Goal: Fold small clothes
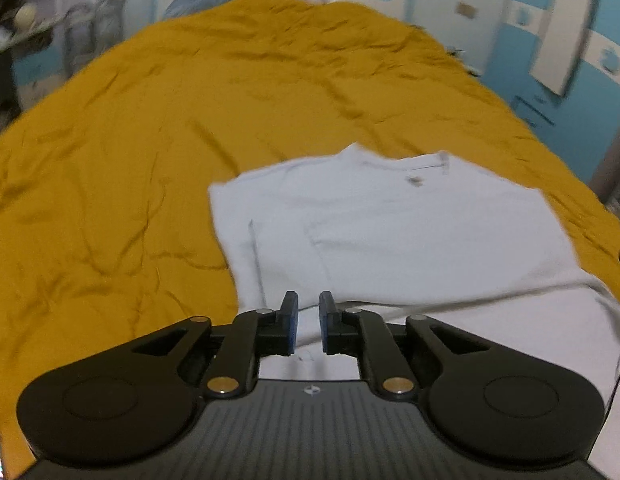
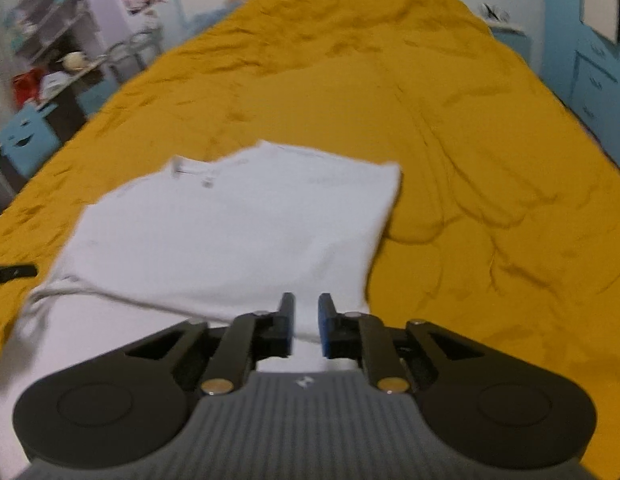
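A white T-shirt (image 1: 390,232) lies on a mustard-yellow bedspread (image 1: 129,160), its sides folded in and its collar at the far end. It also shows in the right wrist view (image 2: 229,232). My left gripper (image 1: 308,308) hovers over the near left part of the shirt, its jaws a small gap apart with nothing between them. My right gripper (image 2: 306,308) hovers over the near right part of the shirt, its jaws likewise slightly apart and empty. The shirt's near hem runs under both grippers and is partly hidden.
The yellow bedspread (image 2: 450,140) is wrinkled and covers the whole bed. A black strip (image 2: 11,272) lies on it left of the shirt. Shelves and a blue box (image 2: 25,140) stand at the left, blue cabinets (image 2: 590,80) at the right.
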`<act>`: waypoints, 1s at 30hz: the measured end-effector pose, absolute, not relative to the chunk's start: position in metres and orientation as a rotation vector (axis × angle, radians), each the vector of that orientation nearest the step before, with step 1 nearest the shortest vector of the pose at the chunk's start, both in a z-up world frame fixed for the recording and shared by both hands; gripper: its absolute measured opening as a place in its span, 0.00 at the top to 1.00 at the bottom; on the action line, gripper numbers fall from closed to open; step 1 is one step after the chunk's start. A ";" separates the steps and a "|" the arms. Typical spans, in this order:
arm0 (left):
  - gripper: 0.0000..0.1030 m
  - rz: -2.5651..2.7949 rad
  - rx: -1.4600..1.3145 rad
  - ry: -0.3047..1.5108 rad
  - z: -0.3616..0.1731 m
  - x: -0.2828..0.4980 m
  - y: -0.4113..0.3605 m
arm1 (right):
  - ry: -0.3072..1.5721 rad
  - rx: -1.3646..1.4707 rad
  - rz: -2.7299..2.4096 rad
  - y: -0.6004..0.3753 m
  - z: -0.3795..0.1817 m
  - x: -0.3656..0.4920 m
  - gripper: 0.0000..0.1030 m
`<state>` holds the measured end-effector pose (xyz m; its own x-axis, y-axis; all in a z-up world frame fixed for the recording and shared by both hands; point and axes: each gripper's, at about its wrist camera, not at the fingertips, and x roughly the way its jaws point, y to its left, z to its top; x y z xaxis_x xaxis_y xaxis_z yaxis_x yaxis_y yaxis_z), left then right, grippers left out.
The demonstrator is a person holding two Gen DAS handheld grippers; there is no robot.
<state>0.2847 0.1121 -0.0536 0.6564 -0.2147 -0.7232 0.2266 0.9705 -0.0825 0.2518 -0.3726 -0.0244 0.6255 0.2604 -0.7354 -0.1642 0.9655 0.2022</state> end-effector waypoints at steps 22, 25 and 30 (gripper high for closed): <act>0.42 -0.670 0.645 0.807 -0.055 0.068 0.057 | 0.913 -0.391 0.546 -0.318 -0.012 0.009 0.59; 0.38 -0.667 0.752 0.817 -0.078 0.046 0.049 | 0.935 -0.487 0.560 -0.309 -0.035 -0.006 0.48; 0.33 -0.686 0.878 0.832 -0.112 0.016 0.046 | 0.952 -0.601 0.553 -0.305 -0.061 -0.023 0.45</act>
